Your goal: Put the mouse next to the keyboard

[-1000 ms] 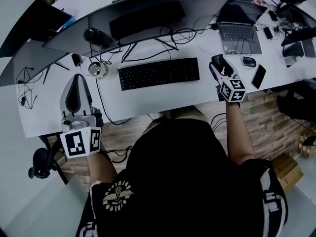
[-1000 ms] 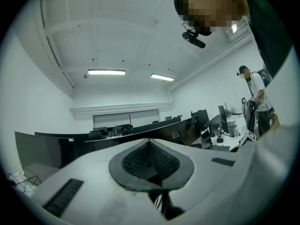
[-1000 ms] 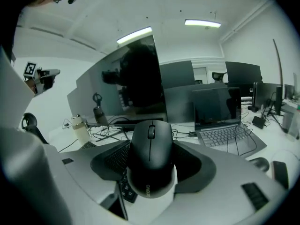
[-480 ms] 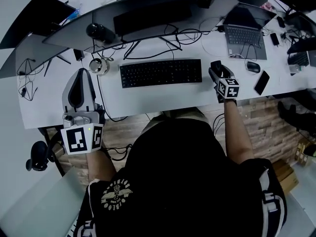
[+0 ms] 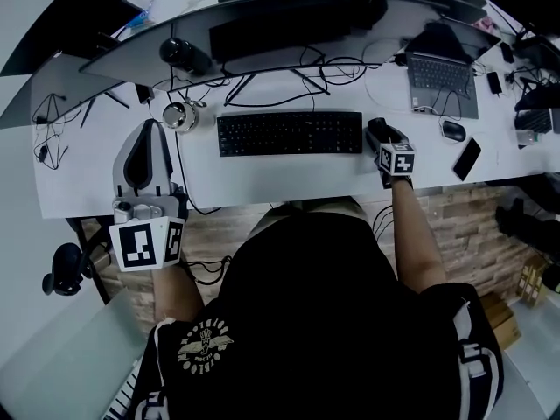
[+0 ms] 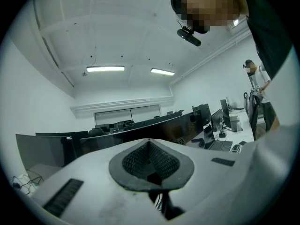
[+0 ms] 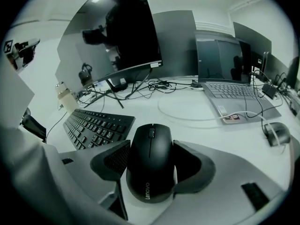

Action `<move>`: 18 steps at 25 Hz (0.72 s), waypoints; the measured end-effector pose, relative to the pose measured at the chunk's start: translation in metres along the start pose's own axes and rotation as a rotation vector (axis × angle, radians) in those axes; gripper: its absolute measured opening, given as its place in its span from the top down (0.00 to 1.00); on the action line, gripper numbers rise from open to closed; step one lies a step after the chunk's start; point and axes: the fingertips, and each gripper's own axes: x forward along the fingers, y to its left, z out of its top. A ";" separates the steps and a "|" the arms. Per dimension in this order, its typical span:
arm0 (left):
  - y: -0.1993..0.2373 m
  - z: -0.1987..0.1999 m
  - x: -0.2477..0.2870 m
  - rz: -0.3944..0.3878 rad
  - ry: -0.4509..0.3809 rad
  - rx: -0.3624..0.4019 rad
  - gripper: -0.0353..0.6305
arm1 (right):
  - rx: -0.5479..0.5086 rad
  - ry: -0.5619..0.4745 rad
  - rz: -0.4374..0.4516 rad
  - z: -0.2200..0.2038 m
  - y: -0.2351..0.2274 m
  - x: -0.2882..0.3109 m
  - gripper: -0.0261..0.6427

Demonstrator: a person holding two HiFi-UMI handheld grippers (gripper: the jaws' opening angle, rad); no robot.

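A black mouse (image 7: 150,159) sits between the pads of my right gripper (image 7: 151,165), which is shut on it, both pads pressed to its sides. In the head view the right gripper (image 5: 379,130) is low over the white desk (image 5: 262,178), just off the right end of the black keyboard (image 5: 290,133). The keyboard (image 7: 96,125) lies close on the mouse's left. Whether the mouse touches the desk I cannot tell. My left gripper (image 5: 146,129) is held at the desk's left front, shut and empty, its pads (image 6: 150,165) meeting and pointed up toward the ceiling.
An open laptop (image 5: 444,75) stands at the right rear, with a second mouse (image 5: 453,130) and a phone (image 5: 467,157) in front of it. A wide curved monitor (image 5: 289,16) spans the back, cables (image 5: 306,68) beneath it. A silver round object (image 5: 179,114) lies left of the keyboard.
My right gripper has carried the mouse left and nearer, from beside the laptop to the keyboard's right end. The left gripper has stayed about where it was.
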 end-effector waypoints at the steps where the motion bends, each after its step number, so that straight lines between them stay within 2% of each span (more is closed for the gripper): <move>1: 0.001 0.000 0.000 0.003 0.000 -0.001 0.94 | -0.006 0.010 -0.004 -0.001 0.000 0.003 0.53; 6: 0.008 0.001 -0.006 0.019 -0.012 -0.008 0.94 | -0.018 0.020 -0.012 0.001 0.000 0.007 0.53; 9: 0.011 0.003 -0.009 0.026 -0.025 -0.014 0.94 | -0.023 -0.025 -0.014 0.015 -0.001 -0.005 0.52; 14: 0.013 0.008 -0.014 0.019 -0.057 -0.020 0.94 | -0.076 -0.215 0.011 0.070 0.018 -0.055 0.53; 18: 0.011 0.012 -0.015 0.007 -0.079 -0.024 0.94 | -0.135 -0.412 0.046 0.128 0.050 -0.108 0.64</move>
